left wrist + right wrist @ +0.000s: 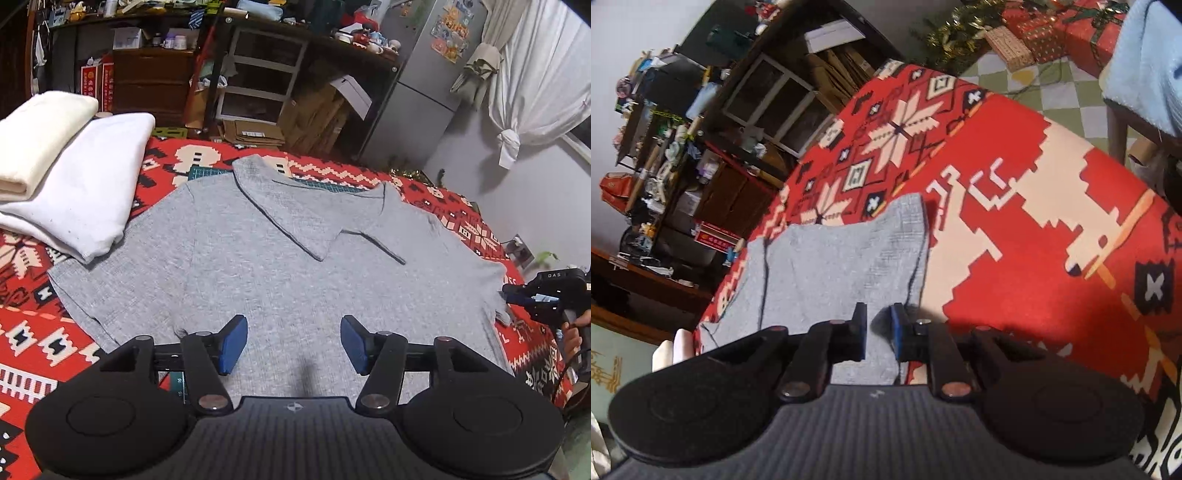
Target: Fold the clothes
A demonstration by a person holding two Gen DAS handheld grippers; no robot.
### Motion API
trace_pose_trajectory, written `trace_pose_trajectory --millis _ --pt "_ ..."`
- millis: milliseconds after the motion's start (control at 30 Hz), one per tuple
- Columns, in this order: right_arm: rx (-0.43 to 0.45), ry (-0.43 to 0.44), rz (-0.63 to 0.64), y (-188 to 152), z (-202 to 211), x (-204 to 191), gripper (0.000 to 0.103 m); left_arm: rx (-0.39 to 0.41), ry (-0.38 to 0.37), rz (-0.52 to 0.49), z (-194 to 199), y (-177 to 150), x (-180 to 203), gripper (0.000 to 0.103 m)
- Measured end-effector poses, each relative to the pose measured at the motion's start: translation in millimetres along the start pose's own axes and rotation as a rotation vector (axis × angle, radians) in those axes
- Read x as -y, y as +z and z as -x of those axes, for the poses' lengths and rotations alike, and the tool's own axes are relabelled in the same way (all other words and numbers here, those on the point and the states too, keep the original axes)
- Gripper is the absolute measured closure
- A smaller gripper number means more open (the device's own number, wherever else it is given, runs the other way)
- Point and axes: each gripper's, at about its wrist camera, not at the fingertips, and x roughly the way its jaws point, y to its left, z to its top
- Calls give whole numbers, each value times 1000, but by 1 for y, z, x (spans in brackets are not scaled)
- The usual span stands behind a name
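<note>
The left gripper (294, 343) is sitting closest to the camera, and its two blue pads (234, 344) are standing well apart with nothing between them. It is hanging over the near part of a grey shirt (229, 266) and is not pinching it. The grey shirt is lying spread out on a red patterned cloth (37, 332), and one corner near the collar is lying folded over onto the shirt itself. Two folded white clothes (70, 177) are resting on the cloth at the far left, one stacked partly on the other, and the lower one is just touching the shirt's edge. Over at the right edge of the shirt, the right gripper (517, 293) is reaching in, and a hand (576, 328) is holding its handle. In the right wrist view, the right gripper (878, 330) is showing only a narrow gap between its fingers (860, 332). Grey shirt (827, 258) fabric is lying under and between them, right by the shirt's side edge, but I cannot tell if the pads are really squeezing it. A shelf full of small things (665, 140) is standing behind the cloth.
</note>
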Motion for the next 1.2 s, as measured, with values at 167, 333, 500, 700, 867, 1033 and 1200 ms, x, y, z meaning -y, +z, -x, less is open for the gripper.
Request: trace_pose_trajectory --millis 167,333,500,700,867,1033,1200 --pt "-3 27 -37 -2 -4 2 83 -8 -13 -23 -5 -2 6 46" --pt "15 -38 9 -5 -8 -3 103 -11 -21 -37 -1 -8 6 48" --pt "40 -100 76 -13 -4 -9 103 -16 -15 -42 4 -16 3 48" --pt "61 -178 220 -27 -3 -30 101 8 73 -185 12 -29 19 48" --pt "108 -266 448 -43 14 -50 96 12 85 -277 19 -39 34 45" --pt "159 -288 681 -70 40 -79 94 24 96 -367 27 -50 49 39" --pt "201 -170 957 -122 75 -115 79 54 90 -498 33 -67 67 34"
